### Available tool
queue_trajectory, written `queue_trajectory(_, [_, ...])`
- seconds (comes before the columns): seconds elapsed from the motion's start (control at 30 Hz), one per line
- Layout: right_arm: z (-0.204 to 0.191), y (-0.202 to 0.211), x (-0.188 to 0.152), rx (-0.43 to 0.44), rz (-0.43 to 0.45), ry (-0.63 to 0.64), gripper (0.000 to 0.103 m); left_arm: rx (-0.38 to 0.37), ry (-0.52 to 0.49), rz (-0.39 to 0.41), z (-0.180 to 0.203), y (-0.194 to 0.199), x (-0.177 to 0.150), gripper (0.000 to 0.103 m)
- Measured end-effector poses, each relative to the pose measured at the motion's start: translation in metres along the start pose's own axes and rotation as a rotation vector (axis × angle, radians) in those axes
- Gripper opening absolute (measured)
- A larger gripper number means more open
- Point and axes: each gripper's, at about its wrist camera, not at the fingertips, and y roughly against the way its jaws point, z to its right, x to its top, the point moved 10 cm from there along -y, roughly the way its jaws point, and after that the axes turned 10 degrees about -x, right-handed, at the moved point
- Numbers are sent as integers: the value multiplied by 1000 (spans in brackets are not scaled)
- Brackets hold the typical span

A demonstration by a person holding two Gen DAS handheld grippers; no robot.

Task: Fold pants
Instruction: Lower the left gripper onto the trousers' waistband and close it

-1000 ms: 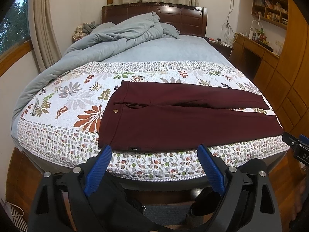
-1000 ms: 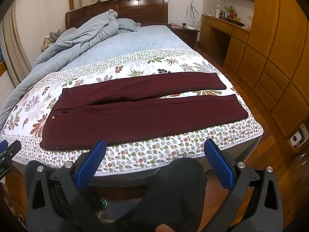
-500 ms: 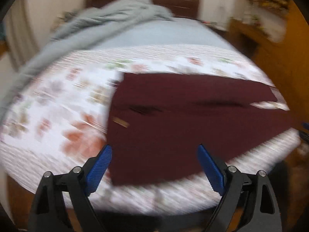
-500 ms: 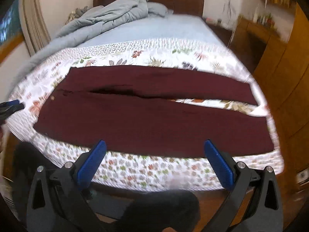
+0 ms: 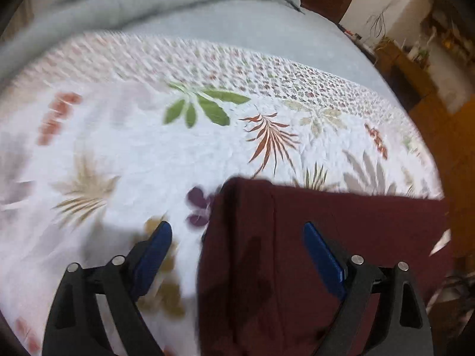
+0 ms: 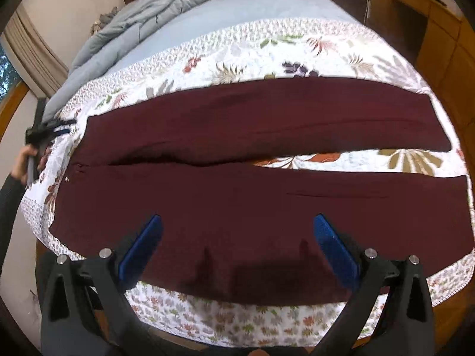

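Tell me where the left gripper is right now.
In the right wrist view the left gripper is at the far left, hovering open beside the waistband end of the pants on the floral quilt.

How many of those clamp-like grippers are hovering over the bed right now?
2. The right gripper hangs open over the near leg of the maroon pants. The left gripper is open at the far corner of the waistband, over the floral quilt.

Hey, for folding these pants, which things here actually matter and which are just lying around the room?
Part of the job:
- maroon pants, spread flat on the floral quilt
- left gripper, jaws open over the waistband corner
- right gripper, jaws open above the near leg

Just lying about:
- grey-blue duvet, bunched near the headboard
- wooden desk
- curtain
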Motion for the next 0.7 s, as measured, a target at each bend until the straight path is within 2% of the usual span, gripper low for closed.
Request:
queue_trajectory(0.07, [-3, -9, -1, -4, -13, 17, 101, -73, 9, -25, -6, -18, 7, 90])
queue_trajectory(0.17, [-4, -14, -1, -6, -15, 18, 101, -91, -22, -64, -19, -44, 13, 90])
queue_trajectory(0.3, [1, -19, 0, -2, -28, -5, 101, -144, -101, -104, -12, -55, 15, 90])
queue_trajectory(0.37, [6, -22, 3, 5, -36, -15, 101, -241, -142, -132, 9, -54, 8, 90])
queue_trajectory(0.43, [9, -23, 5, 19, -41, -25, 101, -307, -173, -161, 26, -54, 0, 90])
queue_trajectory(0.47, [12, -24, 7, 27, -43, -32, 101, -303, -198, -177, 31, -56, -4, 90])
queue_trajectory(0.53, [18, -27, 10, 46, -53, -57, 101, -249, -217, -210, 26, -64, -9, 90])
queue_trajectory(0.63, [30, -27, 14, 78, -67, -86, 101, -286, -139, -230, 18, -68, -7, 90])
queue_trajectory(0.7, [38, -24, 18, 102, -73, -92, 101, -273, -141, -246, 21, -69, -7, 88])
